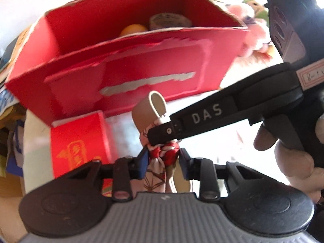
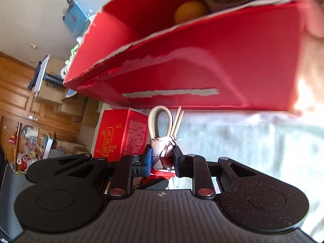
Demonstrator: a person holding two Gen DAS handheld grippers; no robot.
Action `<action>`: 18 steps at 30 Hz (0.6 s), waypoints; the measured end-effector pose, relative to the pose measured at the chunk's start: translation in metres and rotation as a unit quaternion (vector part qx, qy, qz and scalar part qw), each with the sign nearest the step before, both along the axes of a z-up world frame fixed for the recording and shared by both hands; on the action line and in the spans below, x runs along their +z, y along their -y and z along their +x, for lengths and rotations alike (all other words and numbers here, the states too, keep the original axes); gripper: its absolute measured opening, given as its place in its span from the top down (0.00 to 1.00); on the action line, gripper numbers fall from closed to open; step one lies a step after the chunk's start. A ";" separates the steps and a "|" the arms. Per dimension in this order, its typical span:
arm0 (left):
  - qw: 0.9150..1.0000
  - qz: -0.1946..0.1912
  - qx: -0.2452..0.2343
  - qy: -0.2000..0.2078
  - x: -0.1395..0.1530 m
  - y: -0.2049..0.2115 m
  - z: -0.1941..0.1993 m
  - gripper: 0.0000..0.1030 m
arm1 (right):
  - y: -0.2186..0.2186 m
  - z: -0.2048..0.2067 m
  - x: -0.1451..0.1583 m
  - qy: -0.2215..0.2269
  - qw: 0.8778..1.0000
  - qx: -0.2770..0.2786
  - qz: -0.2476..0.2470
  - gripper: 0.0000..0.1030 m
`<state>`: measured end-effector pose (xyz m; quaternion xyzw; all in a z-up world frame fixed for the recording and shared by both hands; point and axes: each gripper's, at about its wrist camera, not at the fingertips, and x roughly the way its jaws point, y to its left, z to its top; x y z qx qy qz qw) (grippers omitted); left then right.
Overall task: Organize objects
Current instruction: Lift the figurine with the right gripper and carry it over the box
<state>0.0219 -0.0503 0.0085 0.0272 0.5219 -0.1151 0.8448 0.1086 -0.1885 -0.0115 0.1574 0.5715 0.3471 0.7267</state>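
Both grippers hold one small cloth-wrapped bundle with a beige loop on top (image 1: 157, 106). My left gripper (image 1: 163, 163) is shut on its lower red-and-white cloth part (image 1: 162, 158). My right gripper (image 2: 162, 160) is shut on the pale wrapped part (image 2: 162, 147) just under the loop (image 2: 159, 121), where two thin sticks (image 2: 178, 121) poke up. In the left wrist view the right gripper reaches in from the right (image 1: 160, 133). A big open red box (image 1: 129, 75) stands just behind, with an orange ball (image 1: 132, 29) and a tape roll (image 1: 170, 20) inside.
A small red carton with gold print (image 1: 81, 145) stands left of the bundle, also in the right wrist view (image 2: 121, 135). A pink plush toy (image 1: 253, 30) lies right of the big box (image 2: 202, 70). Cluttered bags and cardboard boxes (image 2: 60, 99) lie beyond the table's left edge.
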 end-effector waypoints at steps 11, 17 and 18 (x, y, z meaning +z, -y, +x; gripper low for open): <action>0.990 -0.013 -0.138 0.039 0.026 0.063 0.003 0.72 | 0.078 -0.016 0.026 0.024 0.993 -0.113 -0.005 0.78; 0.974 -0.024 -0.206 0.087 0.050 0.088 0.009 0.72 | 0.105 -0.026 0.056 0.067 0.983 -0.169 -0.009 0.78; 0.973 -0.029 -0.211 0.094 0.054 0.089 0.014 0.72 | 0.107 -0.026 0.063 0.080 0.981 -0.175 -0.012 0.78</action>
